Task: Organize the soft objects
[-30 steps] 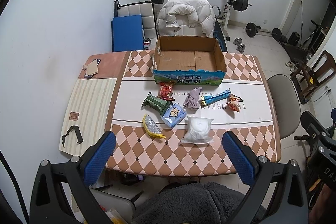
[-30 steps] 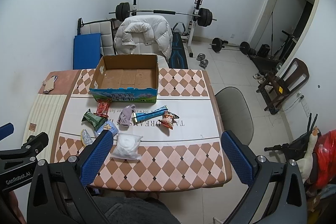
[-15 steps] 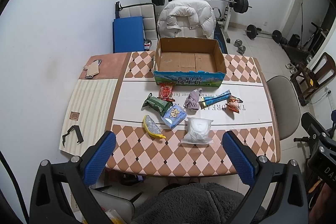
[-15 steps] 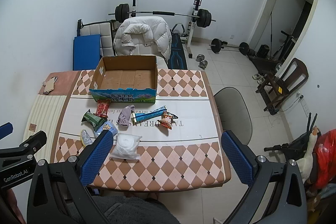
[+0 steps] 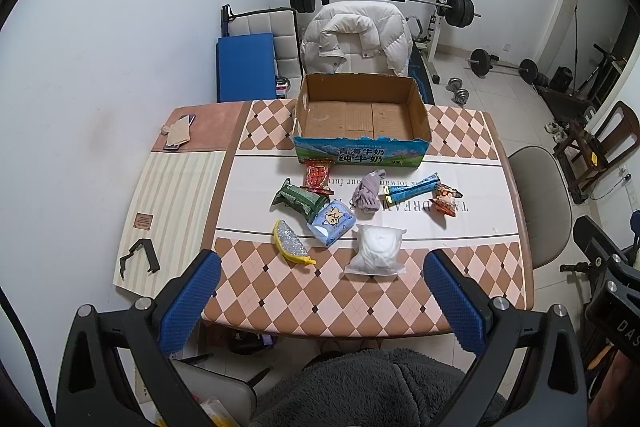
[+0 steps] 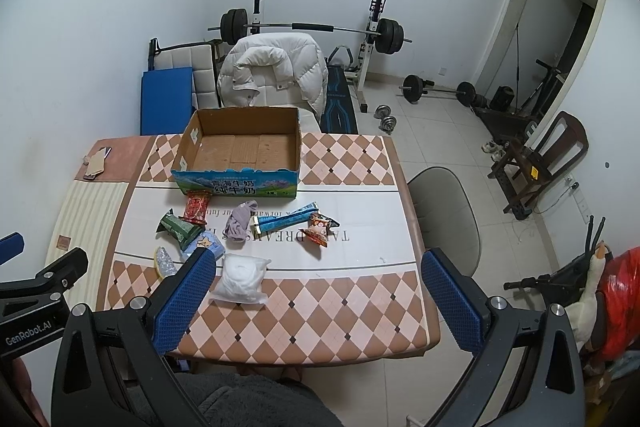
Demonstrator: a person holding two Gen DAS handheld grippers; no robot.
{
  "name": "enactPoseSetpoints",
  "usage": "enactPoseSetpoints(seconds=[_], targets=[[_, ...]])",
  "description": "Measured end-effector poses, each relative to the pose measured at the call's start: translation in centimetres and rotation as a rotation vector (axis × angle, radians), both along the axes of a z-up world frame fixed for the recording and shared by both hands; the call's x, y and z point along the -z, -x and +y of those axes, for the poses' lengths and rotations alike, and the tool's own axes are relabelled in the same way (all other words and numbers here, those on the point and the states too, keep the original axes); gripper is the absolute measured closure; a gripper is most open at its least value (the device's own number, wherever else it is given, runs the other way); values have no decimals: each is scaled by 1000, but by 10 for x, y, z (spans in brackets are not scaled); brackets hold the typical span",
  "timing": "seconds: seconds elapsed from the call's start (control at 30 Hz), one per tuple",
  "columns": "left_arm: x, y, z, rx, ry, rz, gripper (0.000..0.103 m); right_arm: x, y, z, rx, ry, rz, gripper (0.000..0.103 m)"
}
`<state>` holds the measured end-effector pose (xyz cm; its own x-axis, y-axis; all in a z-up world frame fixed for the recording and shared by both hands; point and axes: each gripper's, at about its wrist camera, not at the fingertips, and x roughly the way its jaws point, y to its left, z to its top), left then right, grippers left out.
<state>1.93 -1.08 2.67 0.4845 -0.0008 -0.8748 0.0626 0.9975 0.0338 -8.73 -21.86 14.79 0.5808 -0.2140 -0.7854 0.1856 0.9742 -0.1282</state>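
Grippers first: the left gripper (image 5: 322, 291) and right gripper (image 6: 316, 293) both hang above the near table edge with blue-padded jaws spread wide, holding nothing. Beyond them on the diamond-patterned table (image 5: 360, 307) lie a clear bag of white stuffing (image 5: 378, 251), a yellow-rimmed silver scrubber (image 5: 290, 241), a pale blue tissue pack (image 5: 332, 221) and a mauve cloth (image 5: 368, 191), among snack packets. Farthest stands the open, empty cardboard box (image 5: 360, 143).
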Motion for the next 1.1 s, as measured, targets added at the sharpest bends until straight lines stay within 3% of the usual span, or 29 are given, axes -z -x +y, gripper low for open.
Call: enactPoseSetpoints(seconds=[0.53, 0.77, 0.93, 1.1], targets=[[-12, -3, 2, -10, -3, -13, 0, -3, -7, -3, -8, -2, -1, 0], [-1, -4, 3, -15, -29, -43, 0, 0, -11, -4, -11, -41, 9, 0], [42, -52, 18, -57, -160, -27, 0, 51, -56, -11, 1, -103, 110, 0], [120, -114, 31, 1, -293, 94, 0, 173, -129, -5, 2, -199, 336, 0]])
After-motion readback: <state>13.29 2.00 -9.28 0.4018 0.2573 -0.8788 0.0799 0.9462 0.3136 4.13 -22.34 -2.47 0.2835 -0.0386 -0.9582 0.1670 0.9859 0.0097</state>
